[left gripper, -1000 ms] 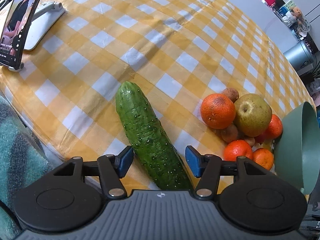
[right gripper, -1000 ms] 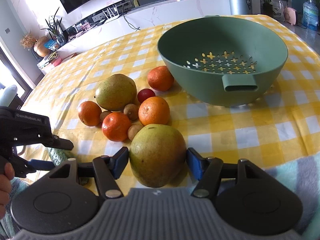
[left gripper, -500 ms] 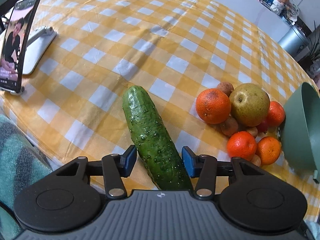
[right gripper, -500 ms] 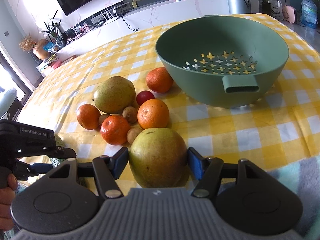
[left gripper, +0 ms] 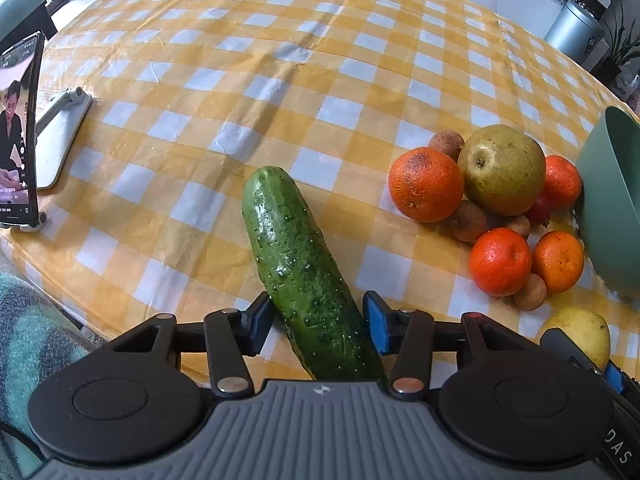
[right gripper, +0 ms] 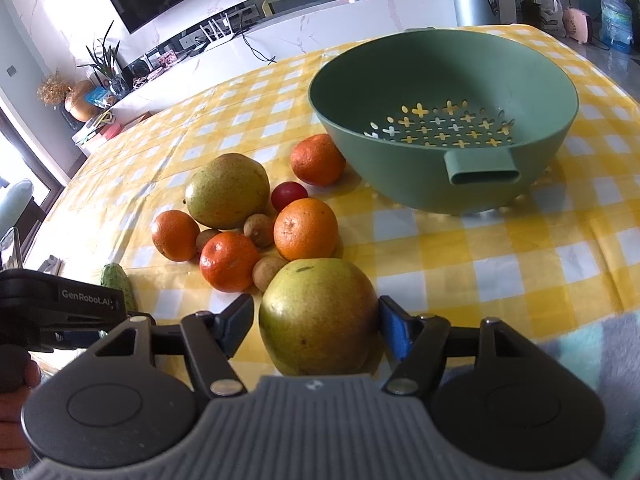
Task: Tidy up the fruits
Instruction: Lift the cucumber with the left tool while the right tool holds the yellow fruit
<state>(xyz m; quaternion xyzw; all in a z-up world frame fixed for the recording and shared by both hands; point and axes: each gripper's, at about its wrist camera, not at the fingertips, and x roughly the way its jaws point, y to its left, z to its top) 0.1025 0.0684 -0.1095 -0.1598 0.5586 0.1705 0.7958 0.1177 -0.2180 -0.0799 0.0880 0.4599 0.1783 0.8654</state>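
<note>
A bumpy green cucumber (left gripper: 296, 252) lies on the yellow checked tablecloth, and my left gripper (left gripper: 316, 316) is shut on its near end, blue pads against both sides. In the right wrist view a large green-yellow pear (right gripper: 320, 304) rests on the cloth with my right gripper (right gripper: 316, 316) shut on it. Just beyond it lies a heap of fruit: a second pear (right gripper: 228, 190), several oranges (right gripper: 306, 230), small brown fruits and one red one (right gripper: 289, 195). The green colander bowl (right gripper: 400, 176) stands empty behind the heap. The cucumber's far tip (right gripper: 116, 284) shows at the left.
A phone on a stand (left gripper: 18, 132) is upright at the table's left edge. A teal plaid blanket (left gripper: 32, 332) hangs along the near edge. A hand (right gripper: 16, 380) holds the left gripper's handle. A counter, a metal bin and plants are beyond the table.
My left gripper's jaws have narrowed onto the cucumber, and its view has rolled so the fruit heap sits lower right. The right gripper and the pear have kept still.
</note>
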